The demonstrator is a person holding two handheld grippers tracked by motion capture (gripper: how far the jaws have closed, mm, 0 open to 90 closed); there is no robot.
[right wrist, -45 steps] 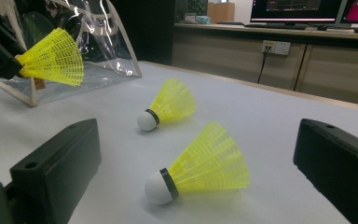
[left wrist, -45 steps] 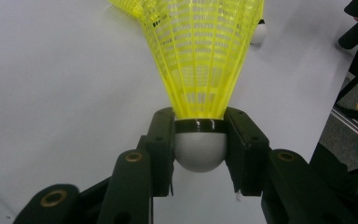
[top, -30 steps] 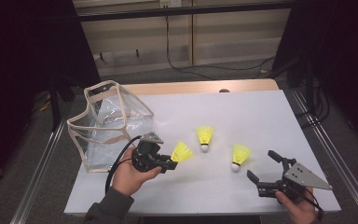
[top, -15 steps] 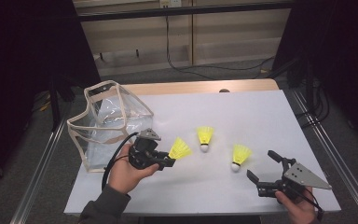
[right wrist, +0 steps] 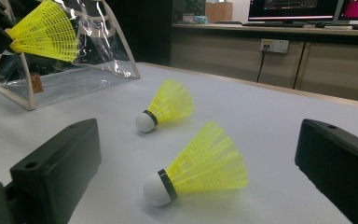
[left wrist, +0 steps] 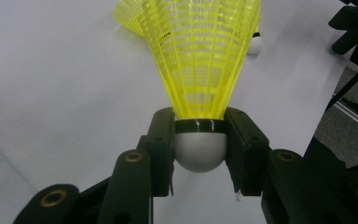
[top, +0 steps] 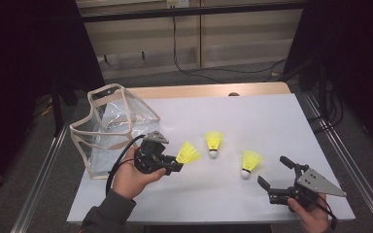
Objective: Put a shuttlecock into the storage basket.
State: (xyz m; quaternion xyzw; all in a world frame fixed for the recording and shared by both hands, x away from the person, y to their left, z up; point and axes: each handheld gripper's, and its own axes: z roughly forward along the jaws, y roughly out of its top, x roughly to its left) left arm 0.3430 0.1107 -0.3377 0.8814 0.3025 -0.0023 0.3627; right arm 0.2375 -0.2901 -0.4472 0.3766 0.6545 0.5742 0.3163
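The jaws of the left gripper (top: pixel 172 165) were clamped on the white cork of a yellow shuttlecock (left wrist: pixel 200 70), held just above the table (top: pixel 272 116) beside the clear bag (top: pixel 111 128). The right gripper (top: pixel 277 174) rested at the table's near edge with its jaws spread wide, empty. Two more shuttlecocks lay between them: the middle one (top: pixel 213 143) and the right one (top: pixel 249 162).
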